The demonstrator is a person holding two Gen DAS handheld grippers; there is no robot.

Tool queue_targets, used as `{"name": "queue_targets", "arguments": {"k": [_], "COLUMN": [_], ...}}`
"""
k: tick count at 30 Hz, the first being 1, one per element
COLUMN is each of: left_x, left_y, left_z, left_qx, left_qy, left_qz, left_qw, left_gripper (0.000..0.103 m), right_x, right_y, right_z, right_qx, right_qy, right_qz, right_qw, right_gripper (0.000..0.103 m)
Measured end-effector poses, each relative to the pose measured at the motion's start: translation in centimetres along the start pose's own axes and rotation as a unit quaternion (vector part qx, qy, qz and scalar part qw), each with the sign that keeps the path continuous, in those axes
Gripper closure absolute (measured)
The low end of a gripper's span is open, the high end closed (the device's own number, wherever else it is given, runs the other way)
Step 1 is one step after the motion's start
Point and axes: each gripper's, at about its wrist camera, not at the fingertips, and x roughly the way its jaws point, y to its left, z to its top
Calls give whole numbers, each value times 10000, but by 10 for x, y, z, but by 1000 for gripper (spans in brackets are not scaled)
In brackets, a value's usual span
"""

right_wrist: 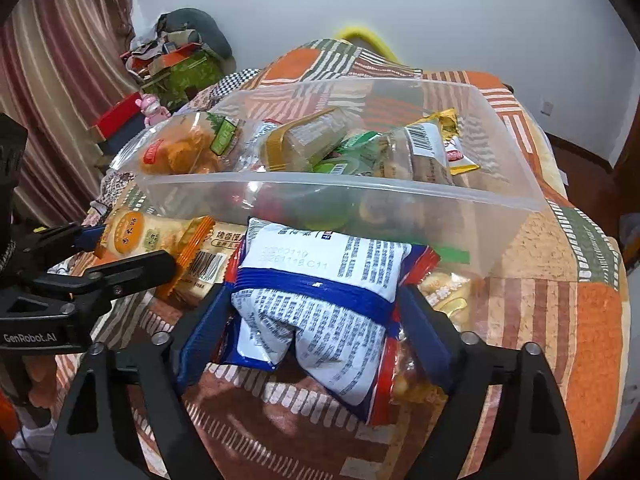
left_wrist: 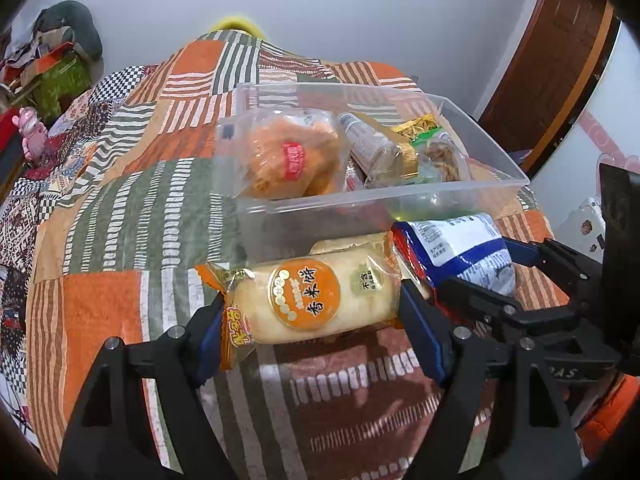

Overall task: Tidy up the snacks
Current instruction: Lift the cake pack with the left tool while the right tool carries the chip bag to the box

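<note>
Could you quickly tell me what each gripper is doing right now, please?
Left gripper: closed on the rice cracker packet.
Right gripper: closed on the blue and white snack bag.

Clear plastic bin [left_wrist: 472, 196] (glossy), woven cloth quilt [left_wrist: 120, 216]

patchwork quilt [left_wrist: 120, 208], pink toy [left_wrist: 31, 132]

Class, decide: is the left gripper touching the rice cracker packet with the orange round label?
Touching. In the left wrist view, the left gripper has both blue pads pressed against the ends of the rice cracker packet, with no gap on either side.
</note>
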Motion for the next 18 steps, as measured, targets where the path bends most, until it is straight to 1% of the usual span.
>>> {"name": "queue_targets", "arguments": {"k": [3,7,13,16,18], "left_x": [-6,-11,-20,-29,-36], "left_y": [2,1,-4,-8,-11], "left_z": [-1,-2,2,7,13], "left_qx": [13,-23,-82,-20,7], "left_qy": [-29,-66,-131,-260,-372], "left_qz": [1,-30,-153,-186,-177], "left_qw": [10000,10000,9998,9995,9992], "left_gripper": [26,26,26,26,26], "right_x": [-2,-7,-18,-26,-36], "right_y": [0,-3,-4,-6,-6], "right_z": [-1,-5,-11,-9,-6], "right_qx": [20,97,88,98,52], "right_qy": [-35,-21,-39,-97,-213], "right_qz": [40,136,179,187,128], "right_qw": [10000,9999,9998,9997,9997], "right_gripper": [31,36,37,37,37]}}
